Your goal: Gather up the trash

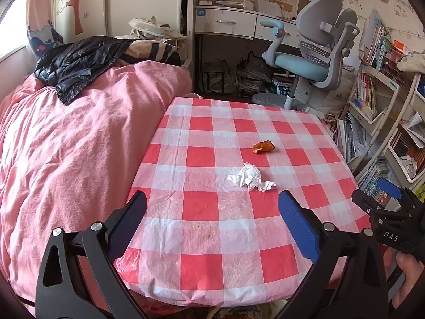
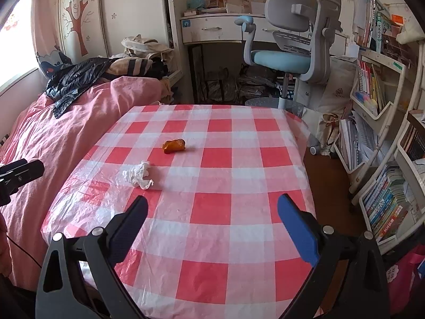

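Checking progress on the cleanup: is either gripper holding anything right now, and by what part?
Nothing is held. Left gripper and right gripper are both open and empty; the crumpled tissue and orange scrap lie untouched on the checked tablecloth.

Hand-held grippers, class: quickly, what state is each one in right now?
Left hand-held gripper: open, holding nothing.
Right hand-held gripper: open, holding nothing.

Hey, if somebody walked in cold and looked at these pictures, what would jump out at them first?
The red-and-white checked tablecloth fills the middle, with a crumpled white tissue and an orange peel scrap just beyond it. Both grippers, left and right, hang open at the near edge. A rumpled pink duvet lies on the left.
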`<state>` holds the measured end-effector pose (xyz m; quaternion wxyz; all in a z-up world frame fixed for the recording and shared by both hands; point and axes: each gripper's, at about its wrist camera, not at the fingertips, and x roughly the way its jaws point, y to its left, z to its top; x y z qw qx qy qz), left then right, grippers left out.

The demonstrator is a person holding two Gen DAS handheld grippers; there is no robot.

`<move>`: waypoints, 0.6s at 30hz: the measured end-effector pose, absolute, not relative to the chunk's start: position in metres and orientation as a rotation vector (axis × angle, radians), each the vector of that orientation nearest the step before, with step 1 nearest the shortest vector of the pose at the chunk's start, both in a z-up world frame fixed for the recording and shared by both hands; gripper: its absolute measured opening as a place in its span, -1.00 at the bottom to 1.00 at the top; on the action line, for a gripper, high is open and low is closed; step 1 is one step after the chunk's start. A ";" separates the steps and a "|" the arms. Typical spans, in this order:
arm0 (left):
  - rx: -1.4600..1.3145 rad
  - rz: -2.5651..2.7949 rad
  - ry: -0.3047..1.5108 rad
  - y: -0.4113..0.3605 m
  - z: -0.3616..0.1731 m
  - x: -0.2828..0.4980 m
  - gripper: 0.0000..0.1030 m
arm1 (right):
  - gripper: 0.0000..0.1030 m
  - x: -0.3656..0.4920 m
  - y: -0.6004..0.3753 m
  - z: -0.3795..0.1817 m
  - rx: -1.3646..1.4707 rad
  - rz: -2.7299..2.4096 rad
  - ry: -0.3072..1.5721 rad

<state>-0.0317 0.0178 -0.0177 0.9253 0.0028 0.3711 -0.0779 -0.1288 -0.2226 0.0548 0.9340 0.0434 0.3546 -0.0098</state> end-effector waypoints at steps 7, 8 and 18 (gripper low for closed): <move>0.011 -0.162 0.770 0.015 -0.020 -0.029 0.86 | 0.82 -0.127 -0.224 0.053 0.085 -0.021 0.732; 0.011 -0.161 0.770 0.015 -0.020 -0.029 0.86 | 0.82 -0.127 -0.224 0.053 0.085 -0.021 0.732; 0.005 -0.159 0.772 0.015 -0.019 -0.026 0.86 | 0.82 -0.121 -0.224 0.048 0.070 -0.019 0.750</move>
